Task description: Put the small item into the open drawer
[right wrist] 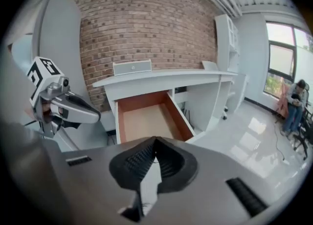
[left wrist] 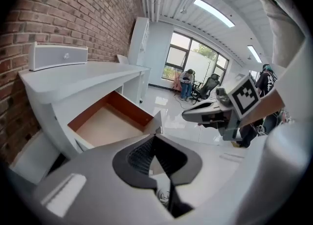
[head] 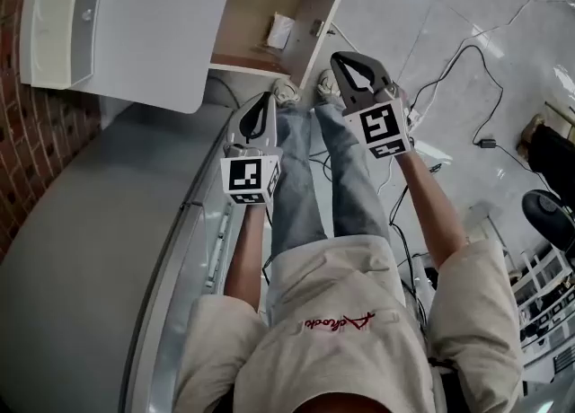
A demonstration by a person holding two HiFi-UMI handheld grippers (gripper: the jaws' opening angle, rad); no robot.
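The open drawer [head: 260, 7] juts out from the white desk [head: 153, 34], its wooden bottom showing. A small white item [head: 280, 31] lies in it near its front panel. Both grippers hang in the air on this side of the drawer, above the person's legs. My left gripper [head: 262, 101] has its jaws together with nothing between them, which also shows in the left gripper view [left wrist: 155, 135]. My right gripper [head: 340, 59] is higher and nearer the drawer front, and is shut and empty too [right wrist: 155, 139]. In both gripper views my own jaws hide the front of the drawer [right wrist: 146, 116], and the item does not show.
A brick wall [right wrist: 142, 18] runs behind the desk, and a long white box [right wrist: 132, 66] stands on the desktop. Cables [head: 467, 52] trail over the glossy floor at the right. The person's shoes [head: 287, 90] are just below the drawer. People sit by the far windows [left wrist: 187, 83].
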